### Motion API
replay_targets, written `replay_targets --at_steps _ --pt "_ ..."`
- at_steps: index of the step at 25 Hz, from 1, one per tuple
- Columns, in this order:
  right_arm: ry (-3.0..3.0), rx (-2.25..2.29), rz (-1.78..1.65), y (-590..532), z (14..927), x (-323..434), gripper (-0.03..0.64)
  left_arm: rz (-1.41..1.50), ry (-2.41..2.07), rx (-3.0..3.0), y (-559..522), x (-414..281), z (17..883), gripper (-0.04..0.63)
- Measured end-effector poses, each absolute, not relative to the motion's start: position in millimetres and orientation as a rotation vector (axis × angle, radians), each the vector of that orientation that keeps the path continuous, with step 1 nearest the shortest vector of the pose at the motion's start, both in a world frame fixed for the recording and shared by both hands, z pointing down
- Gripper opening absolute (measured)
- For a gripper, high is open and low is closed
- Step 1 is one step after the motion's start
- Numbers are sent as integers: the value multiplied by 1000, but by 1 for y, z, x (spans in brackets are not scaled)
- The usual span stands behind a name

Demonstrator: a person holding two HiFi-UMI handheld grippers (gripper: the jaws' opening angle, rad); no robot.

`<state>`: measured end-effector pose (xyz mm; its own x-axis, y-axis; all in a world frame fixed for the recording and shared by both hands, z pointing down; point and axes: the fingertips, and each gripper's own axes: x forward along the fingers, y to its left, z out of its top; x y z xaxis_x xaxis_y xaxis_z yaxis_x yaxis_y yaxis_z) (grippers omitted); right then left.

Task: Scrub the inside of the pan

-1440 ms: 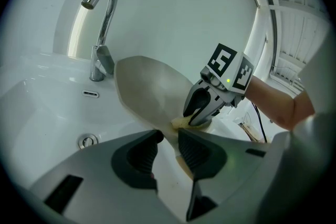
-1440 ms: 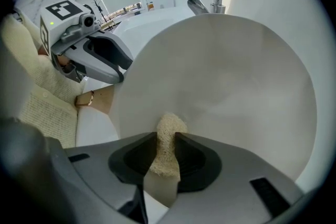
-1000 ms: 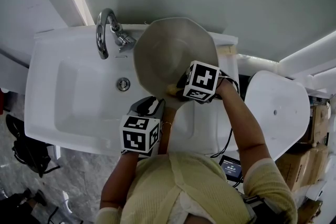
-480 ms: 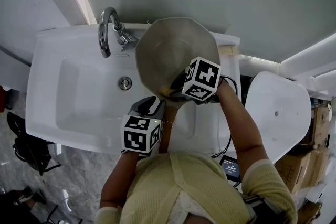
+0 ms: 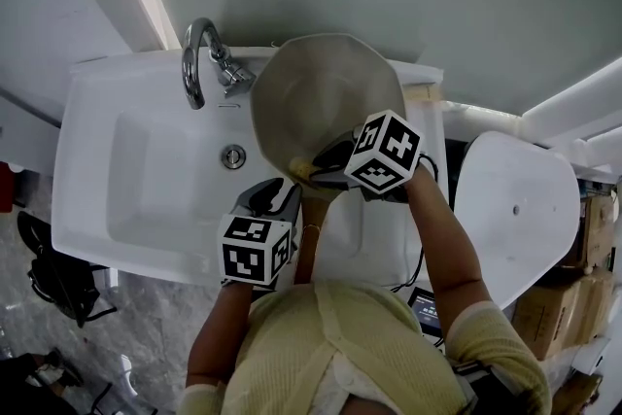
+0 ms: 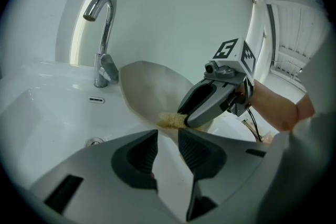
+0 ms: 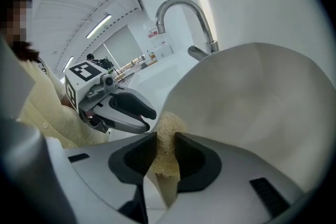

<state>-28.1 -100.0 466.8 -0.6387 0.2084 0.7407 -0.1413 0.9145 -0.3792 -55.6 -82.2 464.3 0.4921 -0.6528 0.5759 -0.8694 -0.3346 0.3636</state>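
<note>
Pan (image 5: 321, 97) tilted over sink (image 5: 146, 199), inside facing the right gripper (image 7: 166, 150), which pinches a sponge (image 7: 168, 128) against its lower inner wall; bowl extends up and away. Left gripper (image 6: 168, 145) apparently clamps the pan's near edge.

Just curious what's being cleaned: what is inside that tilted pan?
Only a yellowish scrubbing pad, pinched in the right tongs and pressed against the pan on its pale inside, at its lower rim. The patch beneath the pad is covered.
</note>
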Motion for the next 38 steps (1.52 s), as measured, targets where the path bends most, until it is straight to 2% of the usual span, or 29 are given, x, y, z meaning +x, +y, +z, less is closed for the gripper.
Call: replay_targets --at_steps 23,38 --pt "-2735 367 618 -126 374 -22 120 287 -1375 2206 -98 -85 399 172" --pt "-3000 822 600 -141 320 25 120 15 -1478 2306 -104 -94 341 160"
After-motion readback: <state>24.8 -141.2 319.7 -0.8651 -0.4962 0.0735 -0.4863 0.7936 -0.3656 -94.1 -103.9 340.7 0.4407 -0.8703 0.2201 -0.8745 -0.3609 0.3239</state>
